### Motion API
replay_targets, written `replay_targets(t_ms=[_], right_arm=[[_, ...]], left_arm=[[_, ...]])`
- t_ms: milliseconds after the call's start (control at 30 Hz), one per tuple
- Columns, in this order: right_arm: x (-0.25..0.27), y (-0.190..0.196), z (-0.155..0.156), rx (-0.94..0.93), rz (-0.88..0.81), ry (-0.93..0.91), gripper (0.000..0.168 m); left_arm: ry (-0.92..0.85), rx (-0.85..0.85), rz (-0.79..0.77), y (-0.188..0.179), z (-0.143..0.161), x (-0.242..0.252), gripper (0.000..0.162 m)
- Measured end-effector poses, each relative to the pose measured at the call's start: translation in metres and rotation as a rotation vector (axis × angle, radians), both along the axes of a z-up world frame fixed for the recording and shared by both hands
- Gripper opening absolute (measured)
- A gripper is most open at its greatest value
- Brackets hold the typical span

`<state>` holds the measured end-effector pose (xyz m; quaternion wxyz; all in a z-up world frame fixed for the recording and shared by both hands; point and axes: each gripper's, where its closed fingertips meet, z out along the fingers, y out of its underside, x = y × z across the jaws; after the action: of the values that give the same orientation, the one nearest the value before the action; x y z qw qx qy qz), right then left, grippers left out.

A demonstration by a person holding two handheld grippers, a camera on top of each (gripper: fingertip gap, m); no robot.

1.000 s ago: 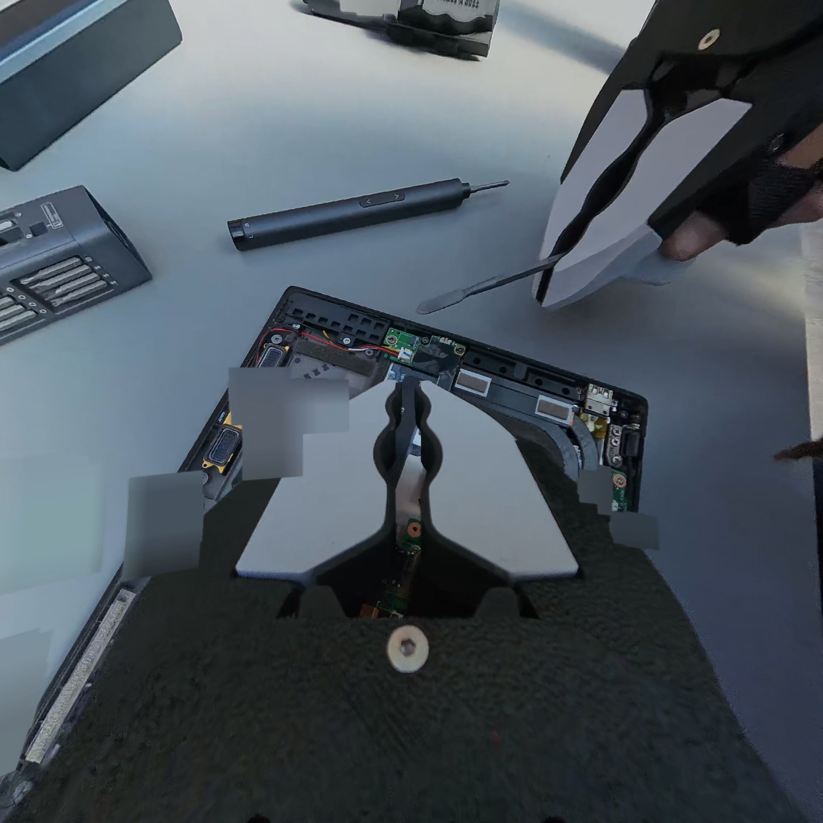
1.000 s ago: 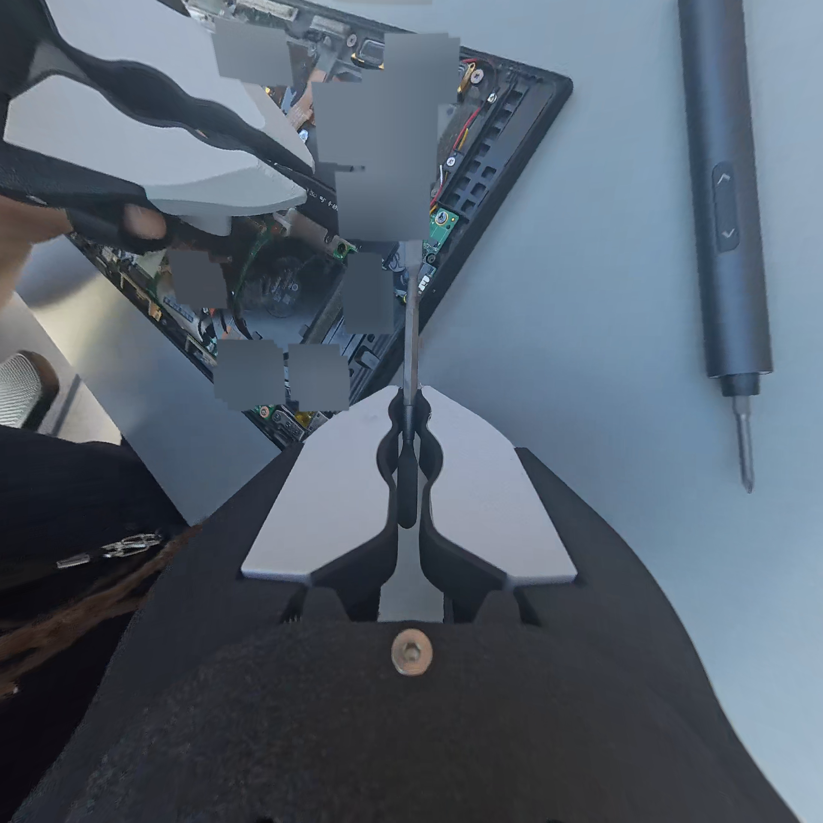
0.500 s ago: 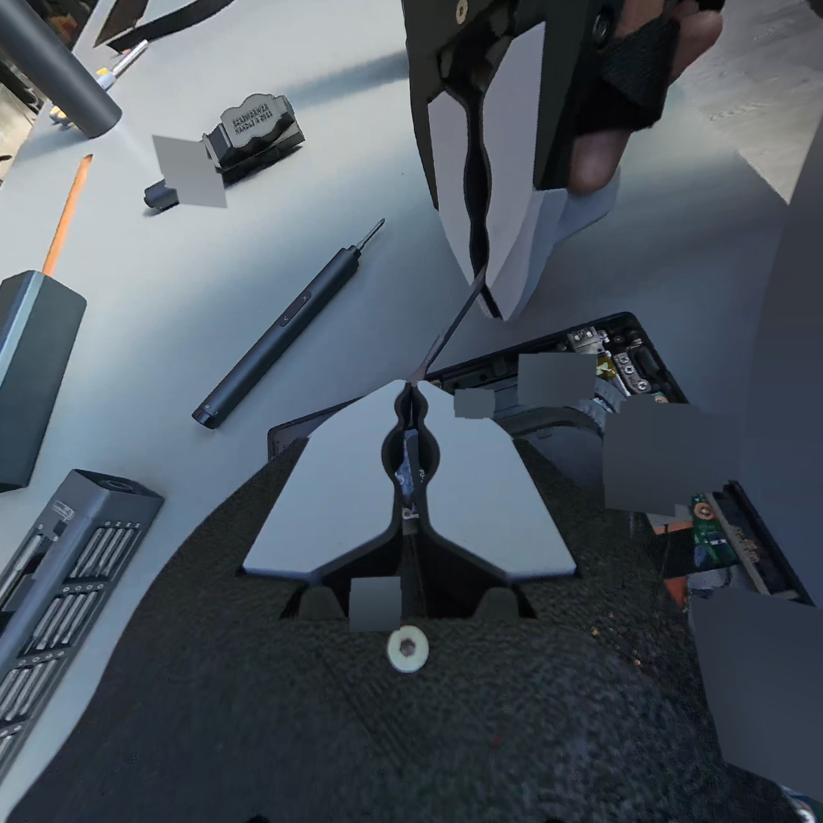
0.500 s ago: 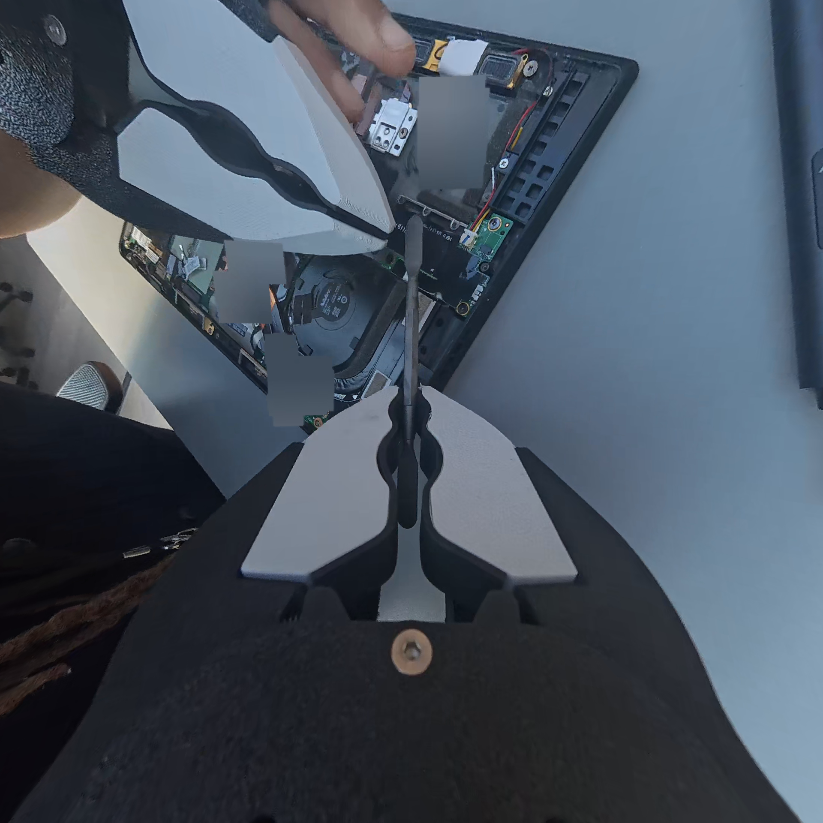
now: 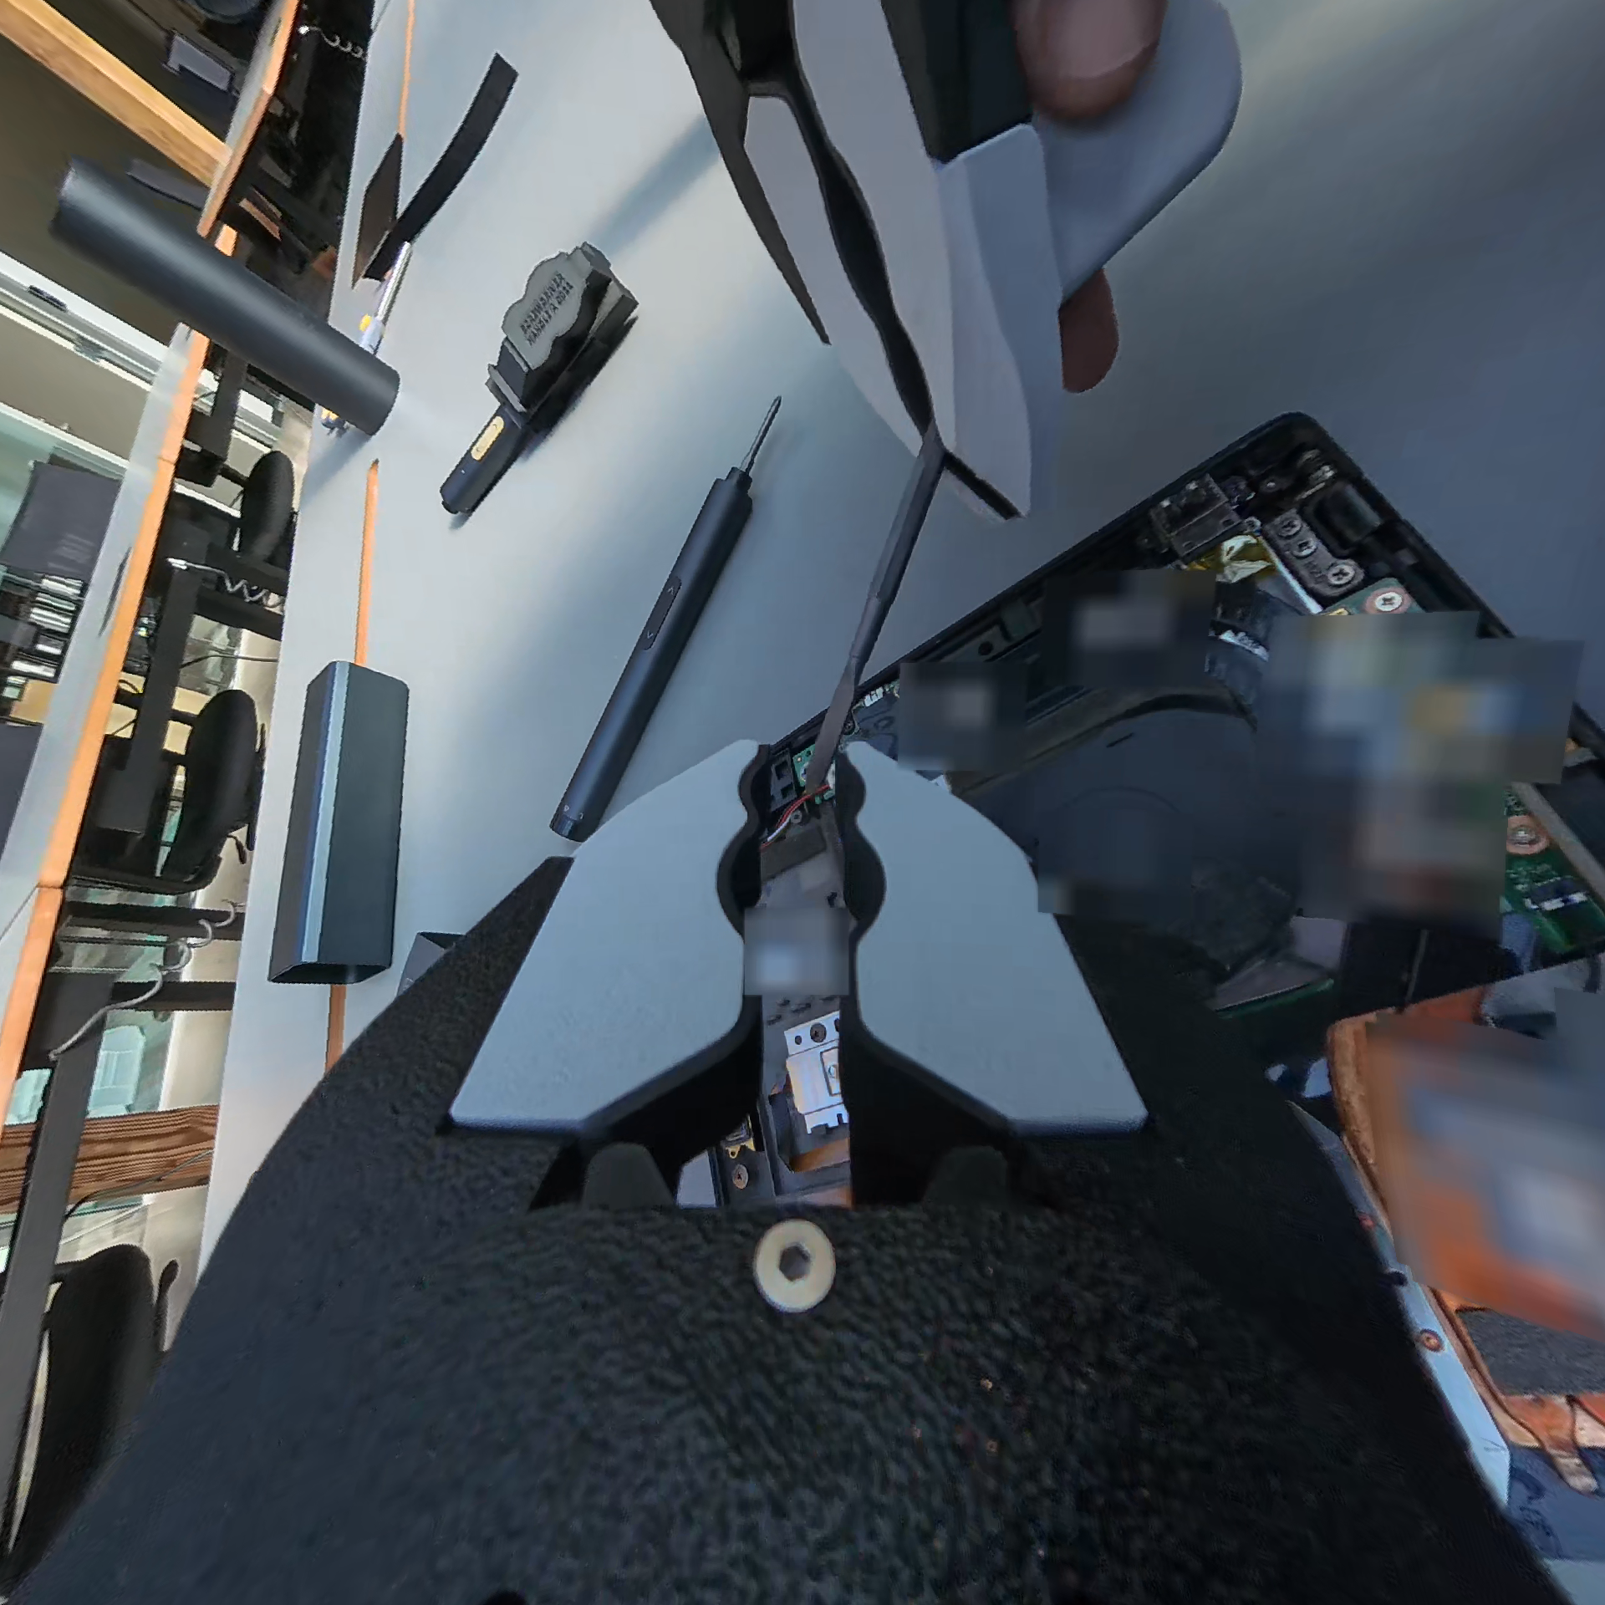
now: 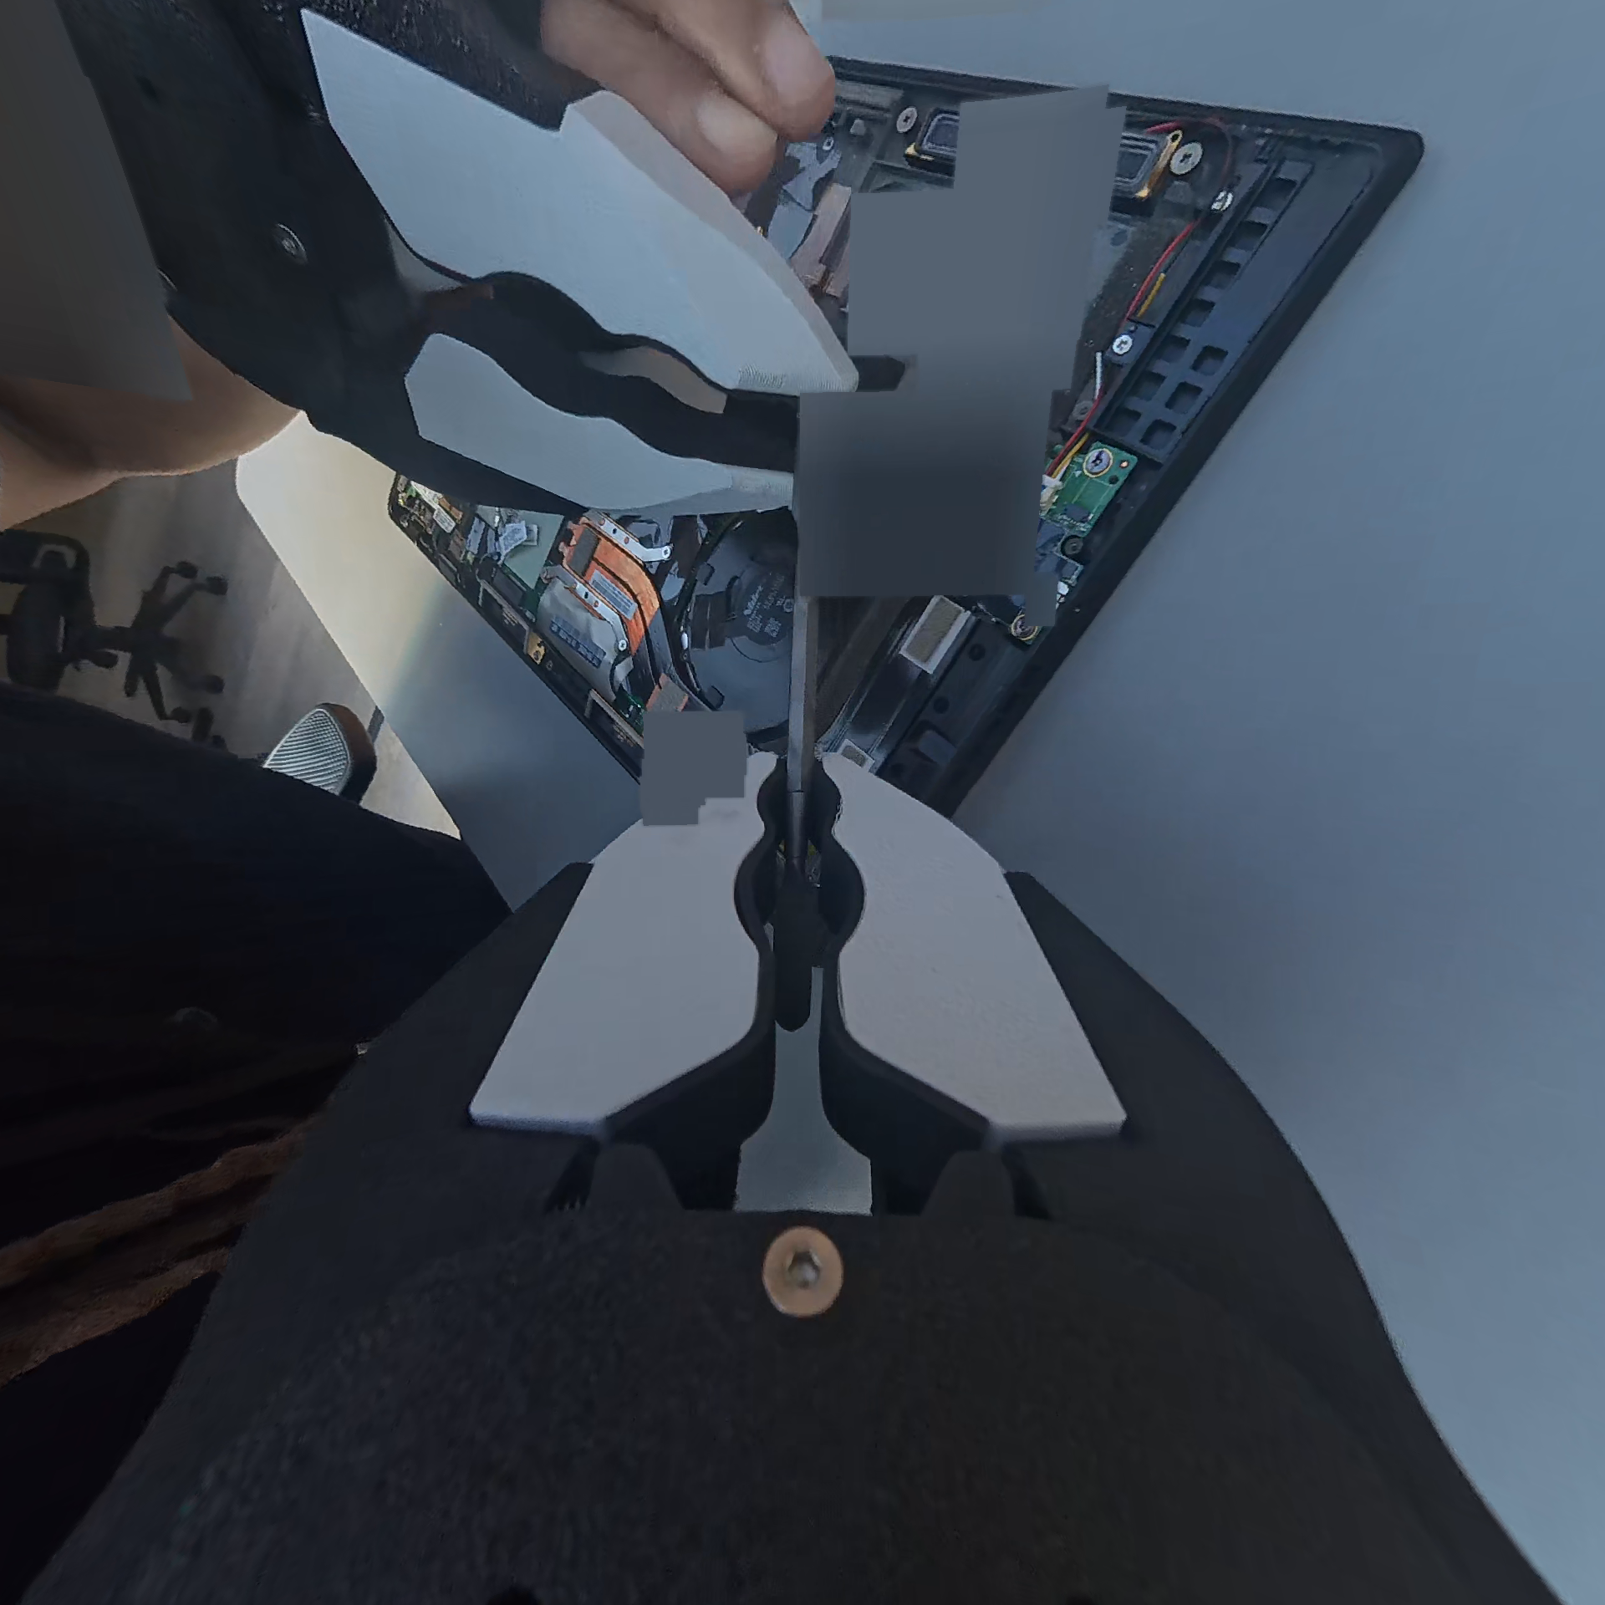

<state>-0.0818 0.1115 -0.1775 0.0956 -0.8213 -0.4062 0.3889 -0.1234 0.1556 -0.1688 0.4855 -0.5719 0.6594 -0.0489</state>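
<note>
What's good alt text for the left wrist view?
The left gripper, jaws slightly apart, hovers over an opened laptop while the right gripper lowers a thin spudger between its fingertips. An electric screwdriver lies on the grey table.

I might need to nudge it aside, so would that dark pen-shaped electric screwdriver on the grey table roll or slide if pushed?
The dark pen-shaped electric screwdriver looks round and smooth-bodied, so a sideways push would probably roll it across the grey table. Pushed along its length, it would likely slide. It seems stiff, and its thin bit tip might catch.
</note>
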Motion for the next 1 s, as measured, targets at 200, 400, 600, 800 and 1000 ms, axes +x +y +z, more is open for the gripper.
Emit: replay_targets(t_ms=[200,400,600,800,1000], right_arm=[[-0.006,-0.004,0.003,-0.017,0.014,0.029,0.003],[-0.008,0.004,0.007,0.076,0.005,0.052,0.004],[-0.009,0.007,0.007,0.390,0.146,0.013,0.007],[-0.007,0.013,0.012,0.659,0.237,0.003,0.007],[-0.006,0.010,0.017,0.711,0.256,0.040,0.011]], left_arm=[[-0.009,-0.014,-0.012,-0.007,0.000,0.002,0.006],[0.006,-0.143,-0.038,-0.015,-0.009,0.000,0.000],[-0.041,-0.395,-0.056,-0.024,-0.010,0.001,0.000],[-0.058,-0.578,-0.088,-0.033,-0.009,0.003,0.000],[-0.050,-0.610,-0.095,-0.036,-0.011,0.006,0.000]])
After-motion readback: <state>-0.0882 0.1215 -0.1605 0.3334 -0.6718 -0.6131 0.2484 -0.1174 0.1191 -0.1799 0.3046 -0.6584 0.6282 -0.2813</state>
